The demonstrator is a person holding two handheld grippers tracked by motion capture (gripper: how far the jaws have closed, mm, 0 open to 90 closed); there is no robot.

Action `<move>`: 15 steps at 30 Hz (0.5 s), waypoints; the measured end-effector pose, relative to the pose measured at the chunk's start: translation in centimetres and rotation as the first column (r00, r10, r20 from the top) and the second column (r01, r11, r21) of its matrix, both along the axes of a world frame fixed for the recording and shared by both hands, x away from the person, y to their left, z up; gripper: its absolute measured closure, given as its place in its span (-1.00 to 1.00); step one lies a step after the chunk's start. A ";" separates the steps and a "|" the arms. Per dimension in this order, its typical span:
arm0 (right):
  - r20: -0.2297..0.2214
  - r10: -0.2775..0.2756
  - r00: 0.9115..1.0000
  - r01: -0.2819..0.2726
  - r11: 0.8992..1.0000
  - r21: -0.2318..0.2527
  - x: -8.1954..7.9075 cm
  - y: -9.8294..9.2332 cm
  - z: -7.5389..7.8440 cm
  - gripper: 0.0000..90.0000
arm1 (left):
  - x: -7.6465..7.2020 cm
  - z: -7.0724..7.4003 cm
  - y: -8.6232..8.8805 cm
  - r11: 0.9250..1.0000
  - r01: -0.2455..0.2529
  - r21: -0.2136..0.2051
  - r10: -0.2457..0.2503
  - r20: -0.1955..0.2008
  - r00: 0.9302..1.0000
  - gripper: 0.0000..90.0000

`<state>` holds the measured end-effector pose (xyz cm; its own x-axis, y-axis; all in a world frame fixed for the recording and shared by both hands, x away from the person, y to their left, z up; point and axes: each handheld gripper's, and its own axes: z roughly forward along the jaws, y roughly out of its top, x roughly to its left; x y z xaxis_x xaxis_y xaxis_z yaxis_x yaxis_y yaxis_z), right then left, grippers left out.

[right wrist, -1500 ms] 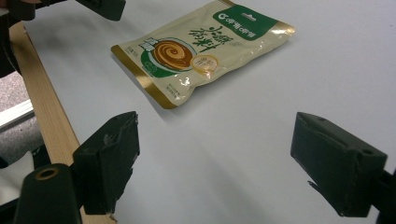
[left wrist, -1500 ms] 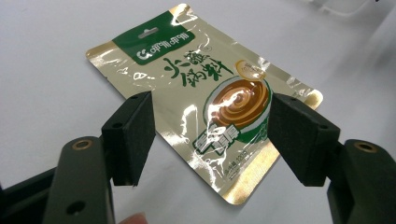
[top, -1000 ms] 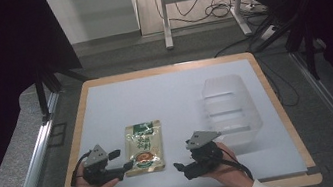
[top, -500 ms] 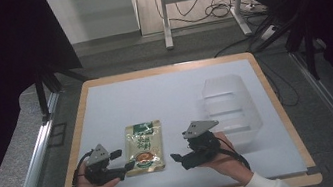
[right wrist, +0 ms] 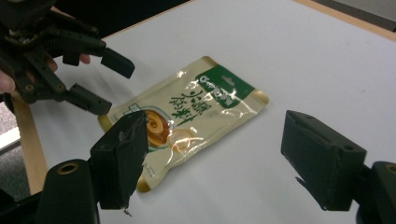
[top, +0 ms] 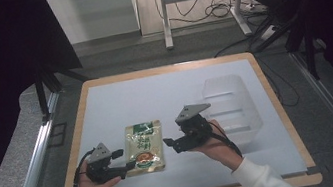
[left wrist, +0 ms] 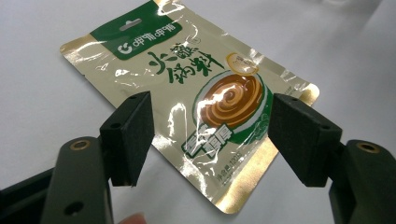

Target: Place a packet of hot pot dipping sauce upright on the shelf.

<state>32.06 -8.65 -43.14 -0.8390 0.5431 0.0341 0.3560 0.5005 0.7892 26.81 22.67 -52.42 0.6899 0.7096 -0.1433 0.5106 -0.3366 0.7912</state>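
A gold and green foil pouch (top: 145,146) with a brown swirl printed on it lies flat on the white table. My left gripper (top: 125,161) sits low at the pouch's near left corner. In the left gripper view its jaws stand open (left wrist: 210,121) with the pouch (left wrist: 196,102) lying beyond them, untouched. My right gripper (top: 172,146) hovers just right of the pouch, pointing at it. Its jaws (right wrist: 219,154) have just been closing a little but stand open with nothing between them. The pouch (right wrist: 196,112) and the left gripper (right wrist: 108,84) lie ahead of them.
A clear plastic bin (top: 232,106) stands on the table's right side, just behind my right hand. The white table top has a wooden rim (top: 277,101). Dark metal frames flank the table, and a desk frame with cables stands on the floor beyond.
My right gripper has risen and moved away from the front edge, toward the pouch's right side. The left gripper and the pouch have stayed put.
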 end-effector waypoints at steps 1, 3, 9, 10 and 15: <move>-0.005 0.002 1.000 -0.002 1.000 -0.001 0.3 0.1 0.2 -0.46 | 0.1 0.0 0.0 1.000 0.003 0.003 -0.003 0.001 1.000 -0.31; -0.025 0.013 1.000 -0.013 1.000 0.007 0.9 0.4 0.4 -0.45 | 0.2 0.0 -0.1 1.000 0.005 0.004 -0.005 0.002 1.000 -0.31; -0.051 0.010 0.999 -0.011 1.000 -0.011 2.9 1.1 1.0 -0.44 | 0.2 0.0 -0.2 1.000 0.001 0.000 -0.001 0.001 1.000 -0.31; -0.051 0.010 0.999 -0.011 1.000 -0.011 2.9 1.1 1.0 -0.44 | 0.2 0.0 -0.2 1.000 0.006 0.009 -0.006 0.001 1.000 -0.31; -0.072 0.005 0.997 -0.006 1.000 -0.013 4.1 1.3 1.2 -0.46 | 0.2 -0.1 -0.3 1.000 0.005 0.012 -0.005 0.000 1.000 -0.31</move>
